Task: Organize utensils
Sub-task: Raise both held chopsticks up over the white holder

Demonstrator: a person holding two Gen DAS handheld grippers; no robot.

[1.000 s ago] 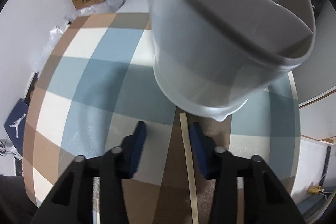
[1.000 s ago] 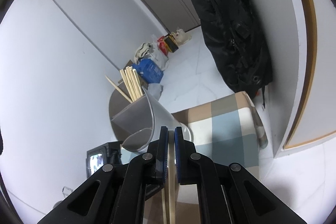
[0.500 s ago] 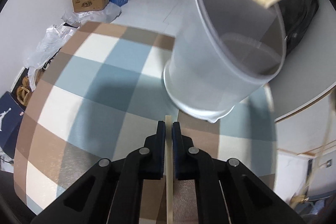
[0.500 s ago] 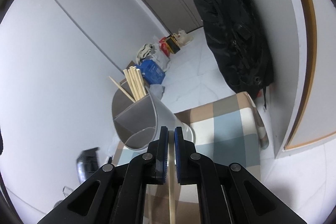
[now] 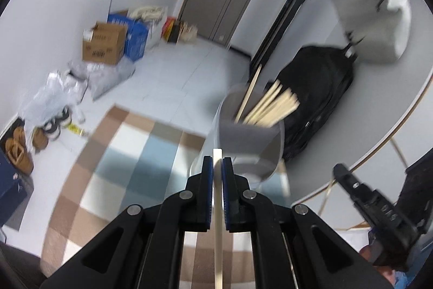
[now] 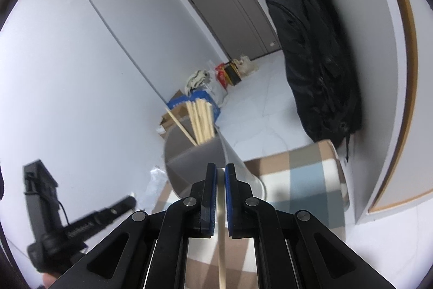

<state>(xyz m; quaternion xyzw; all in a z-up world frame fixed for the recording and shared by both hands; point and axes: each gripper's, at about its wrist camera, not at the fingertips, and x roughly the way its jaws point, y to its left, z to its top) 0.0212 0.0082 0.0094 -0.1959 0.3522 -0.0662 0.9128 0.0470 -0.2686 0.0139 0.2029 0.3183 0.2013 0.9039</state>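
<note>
Left wrist view: the left gripper is clamped on a pale wooden chopstick, pinched between the blue pads, with the stick's squared tip poking just past them. Jaws have just been closing, and the stick sits between them. Beyond it a grey translucent utensil holder stands on the checked tablecloth (brown, blue and cream squares); a bunch of matching chopsticks is fanned out in its far compartment, leaning right, and one thinner stick stands apart at a steeper angle. This frame is motion-blurred.

Right wrist view: the right gripper is drawn narrow onto a second chopstick, light bamboo, slim and straight, running down out of frame. The same holder is seen just ahead of the tips, divided inside by a partition, the bundle upright in the back section, the near section looks empty. A black bag hangs on the wall behind.
</note>
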